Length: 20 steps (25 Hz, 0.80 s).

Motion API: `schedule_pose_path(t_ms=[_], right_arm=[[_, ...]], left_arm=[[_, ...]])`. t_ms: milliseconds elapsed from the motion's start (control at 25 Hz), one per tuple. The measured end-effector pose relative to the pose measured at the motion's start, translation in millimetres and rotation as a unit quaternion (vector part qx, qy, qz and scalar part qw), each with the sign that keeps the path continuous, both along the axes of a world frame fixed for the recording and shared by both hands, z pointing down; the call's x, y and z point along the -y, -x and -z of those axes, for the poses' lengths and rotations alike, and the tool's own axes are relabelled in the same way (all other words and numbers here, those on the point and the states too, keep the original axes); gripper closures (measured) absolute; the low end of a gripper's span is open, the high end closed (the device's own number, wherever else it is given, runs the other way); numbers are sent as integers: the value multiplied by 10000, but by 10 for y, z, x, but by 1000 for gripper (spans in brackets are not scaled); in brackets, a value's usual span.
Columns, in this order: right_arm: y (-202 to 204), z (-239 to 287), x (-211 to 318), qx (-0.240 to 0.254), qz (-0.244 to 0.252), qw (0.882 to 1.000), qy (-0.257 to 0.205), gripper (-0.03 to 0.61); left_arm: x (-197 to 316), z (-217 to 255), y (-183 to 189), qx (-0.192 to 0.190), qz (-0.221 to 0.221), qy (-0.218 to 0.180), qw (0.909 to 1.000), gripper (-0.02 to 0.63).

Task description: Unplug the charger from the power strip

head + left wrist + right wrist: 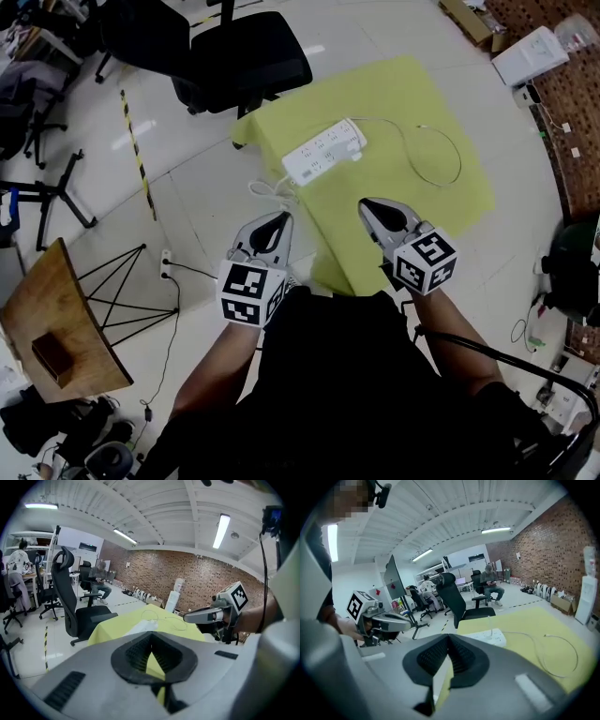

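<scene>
- Person's black top (347, 375) fills the bottom of the head view, with both forearms reaching out toward the strip (323, 150).
- Left gripper (279, 219): jaws closed tip to tip with nothing between them. It is short of the strip, on its near left side, over bare floor (216, 225).
- Right gripper (369, 206): jaws shut and empty. It is near the strip's right end, over the cloth (431, 103), and touches nothing.
- The strip is white and lies aslant on the cloth, close to the cloth's left edge.
- Charger (491, 631): a small white plug standing in the strip's top face.
- Its thin white cable (457, 155) runs off to the right of the strip in a loose loop on the cloth.
- The strip's own thicker cord (267, 190) drops off the cloth edge just near-left of it.
- Surface: the cloth is yellow-green, smooth and draped over a low top. It carries only the strip, charger and cable.
- Floor: pale glossy tile with a black-and-yellow tape line (137, 150) well left of the strip.
- A black office chair (248, 56) stands just beyond the strip.
- A wooden side table (56, 319) on black wire legs stands far to the strip's near left.
- White box (530, 54) sits far right of the strip, by the brick wall (553, 541).
- Room: white beamed ceiling with tube lights. More chairs and seated people are well behind the strip.
</scene>
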State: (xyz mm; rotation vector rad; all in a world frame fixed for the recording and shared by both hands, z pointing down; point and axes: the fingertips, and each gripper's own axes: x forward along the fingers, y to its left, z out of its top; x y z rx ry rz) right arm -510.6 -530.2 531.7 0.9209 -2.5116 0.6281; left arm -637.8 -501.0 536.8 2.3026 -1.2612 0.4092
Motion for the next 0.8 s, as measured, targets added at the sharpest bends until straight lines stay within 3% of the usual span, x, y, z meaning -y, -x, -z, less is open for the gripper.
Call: schedule_pose_path(t_ms=[280, 600, 800], right_arm=[[-200, -518, 631, -598, -164, 9980, -87, 569], [-354, -1100, 1122, -963, -358, 9946, 170, 422], [-235, -1303, 1262, -1135, -166, 9933, 132, 387]], left_arm=[[255, -312, -52, 206, 174, 264, 9993, 607], [418, -581, -159, 319, 285, 620, 9972, 607], [459, -662, -175, 326, 340, 747, 9961, 607]])
